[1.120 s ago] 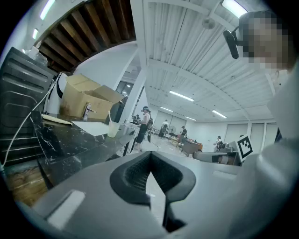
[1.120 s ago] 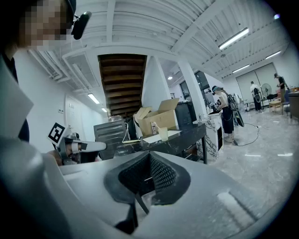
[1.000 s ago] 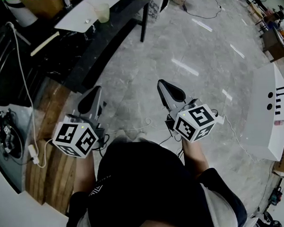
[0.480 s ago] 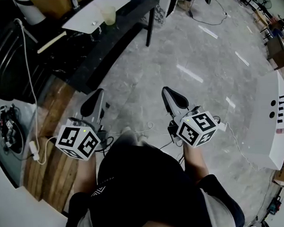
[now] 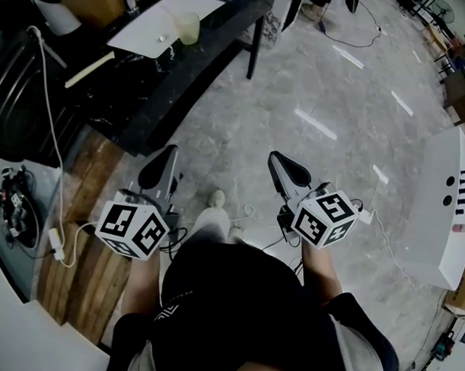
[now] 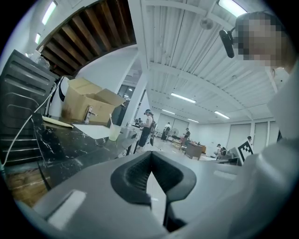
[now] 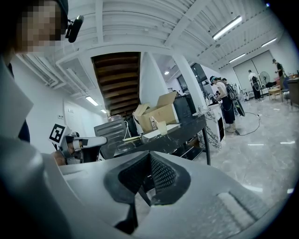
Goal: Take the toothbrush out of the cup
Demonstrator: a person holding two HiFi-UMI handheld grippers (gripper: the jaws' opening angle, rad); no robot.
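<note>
A pale translucent cup point(image 5: 187, 26) stands on a white sheet at the edge of a black marble table point(image 5: 161, 92), far ahead of both grippers. In the left gripper view the cup point(image 6: 114, 133) has a thin toothbrush handle point(image 6: 110, 120) sticking up out of it. It also shows small in the right gripper view, as the cup point(image 7: 162, 127). My left gripper point(image 5: 164, 157) and right gripper point(image 5: 281, 164) hang side by side over the grey floor, well short of the table. Both are shut with nothing between their jaws.
A cardboard box point(image 6: 88, 100) sits on the table behind the cup. A dark metal rack point(image 5: 16, 89) and a white cable point(image 5: 52, 149) are at left, above a strip of wooden flooring point(image 5: 75, 255). A white cabinet point(image 5: 439, 204) stands at right. People stand far off.
The table and cup have slid lower and rightward in the head view, and a shoe now shows between the grippers. Both grippers stay shut and empty.
</note>
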